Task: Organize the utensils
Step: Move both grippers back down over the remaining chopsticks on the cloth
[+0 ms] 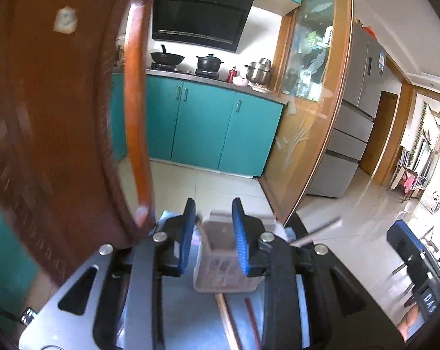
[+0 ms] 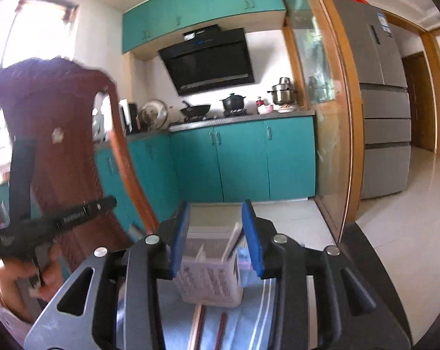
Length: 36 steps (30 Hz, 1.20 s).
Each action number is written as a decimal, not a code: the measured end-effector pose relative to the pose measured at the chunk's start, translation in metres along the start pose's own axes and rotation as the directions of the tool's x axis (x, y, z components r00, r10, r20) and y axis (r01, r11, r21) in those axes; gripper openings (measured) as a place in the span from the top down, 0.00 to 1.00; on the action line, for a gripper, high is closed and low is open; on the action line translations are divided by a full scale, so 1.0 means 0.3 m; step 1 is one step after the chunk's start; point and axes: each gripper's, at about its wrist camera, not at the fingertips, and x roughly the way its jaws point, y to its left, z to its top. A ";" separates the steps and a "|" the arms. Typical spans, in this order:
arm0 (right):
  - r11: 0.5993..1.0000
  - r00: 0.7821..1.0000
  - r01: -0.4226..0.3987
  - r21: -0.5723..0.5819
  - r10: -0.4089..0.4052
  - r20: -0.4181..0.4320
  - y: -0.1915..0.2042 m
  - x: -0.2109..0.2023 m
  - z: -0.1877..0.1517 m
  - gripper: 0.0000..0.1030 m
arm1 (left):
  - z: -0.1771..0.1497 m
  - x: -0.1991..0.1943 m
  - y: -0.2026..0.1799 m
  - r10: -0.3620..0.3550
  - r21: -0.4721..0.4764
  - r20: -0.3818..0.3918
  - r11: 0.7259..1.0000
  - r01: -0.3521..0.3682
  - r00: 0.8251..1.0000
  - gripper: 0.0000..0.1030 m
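Observation:
A pale plastic utensil holder [image 1: 224,265] stands on a blue striped cloth [image 2: 249,323]; it also shows in the right wrist view [image 2: 209,280]. Pale sticks [image 2: 231,242] lean inside it. A light wooden chopstick [image 1: 228,320] and a dark red one [image 1: 252,320] lie on the cloth in front of it; the same pair shows in the right wrist view [image 2: 196,329] [image 2: 220,332]. My left gripper [image 1: 214,234] is open and empty, held above the holder. My right gripper [image 2: 215,237] is open and empty, also above the holder.
A red-brown wooden chair back [image 1: 59,102] rises close on the left, also in the right wrist view [image 2: 59,134]. Teal cabinets [image 1: 214,128] with pots on the stove [image 1: 209,62] stand behind. A glass sliding door [image 1: 313,102] and a grey fridge [image 2: 380,102] stand right.

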 end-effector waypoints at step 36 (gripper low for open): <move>0.974 0.866 0.201 0.107 -0.126 -0.483 -0.172 0.313 -0.428 0.62 | -0.602 0.438 -0.069 0.091 0.119 -0.608 0.993 -0.023 0.789 0.83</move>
